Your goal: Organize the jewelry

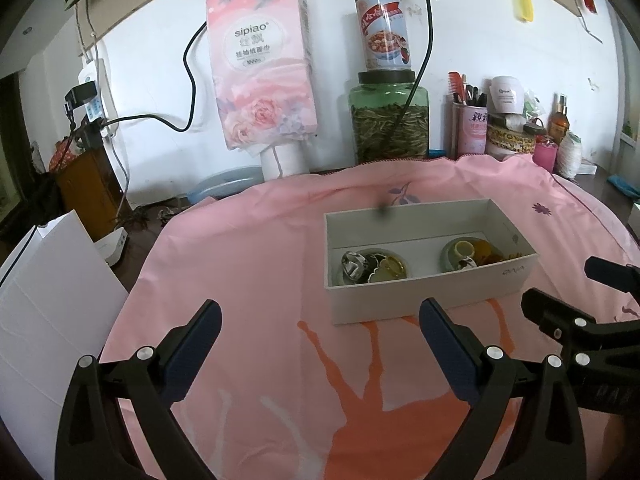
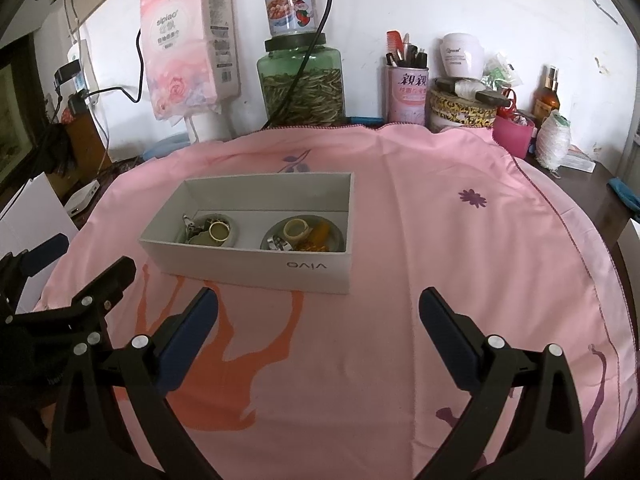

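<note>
A white cardboard box (image 1: 432, 292) (image 2: 256, 268) sits on the pink cloth. Inside are two small green dishes. The left dish (image 1: 376, 268) (image 2: 212, 234) holds metal clips and a gold ring. The right dish (image 1: 464, 256) (image 2: 304, 236) holds a cream ring, a silver piece and amber pieces. My left gripper (image 1: 320, 340) is open and empty, just in front of the box's left end. My right gripper (image 2: 318, 320) is open and empty, in front of the box's right end. Each gripper shows at the edge of the other's view.
The pink cloth (image 2: 460, 248) covers a round table. Along the back wall stand a tissue pack (image 1: 260, 68), a green jar (image 1: 388, 120) with a can on top, a pink pen cup (image 2: 406, 94) and bottles. A white box (image 1: 44, 280) stands at the left.
</note>
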### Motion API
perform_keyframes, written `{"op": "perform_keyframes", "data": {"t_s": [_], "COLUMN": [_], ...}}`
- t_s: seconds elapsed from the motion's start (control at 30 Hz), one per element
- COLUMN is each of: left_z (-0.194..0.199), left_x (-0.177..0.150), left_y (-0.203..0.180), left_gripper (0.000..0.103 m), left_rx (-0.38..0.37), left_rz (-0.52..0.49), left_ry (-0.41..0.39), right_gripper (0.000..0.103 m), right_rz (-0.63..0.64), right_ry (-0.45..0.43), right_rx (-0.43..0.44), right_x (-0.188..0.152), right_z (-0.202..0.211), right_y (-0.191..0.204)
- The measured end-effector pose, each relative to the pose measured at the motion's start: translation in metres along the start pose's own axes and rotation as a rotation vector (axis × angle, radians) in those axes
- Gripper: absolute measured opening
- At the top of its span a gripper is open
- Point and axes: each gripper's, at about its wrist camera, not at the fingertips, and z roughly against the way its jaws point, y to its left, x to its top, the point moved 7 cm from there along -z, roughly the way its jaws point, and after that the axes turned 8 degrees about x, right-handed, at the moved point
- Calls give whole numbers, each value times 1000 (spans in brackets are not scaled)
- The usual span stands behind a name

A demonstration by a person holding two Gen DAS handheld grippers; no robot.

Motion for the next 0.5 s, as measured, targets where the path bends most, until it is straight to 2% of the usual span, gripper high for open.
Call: {"op": "perform_keyframes", "data": {"t_s": [0.5], "left_z": [1], "left_x": [0], "left_y": [0], "left_gripper": [97], "left_rx": [-12], "left_rz": [9], "left_ry": [-10], "right_gripper": [96], "right_rz": [-6], "right_ry": [-12], "right_rx": [-1], "right_x": [2], "right_z": [1], "right_y": [-1]}}
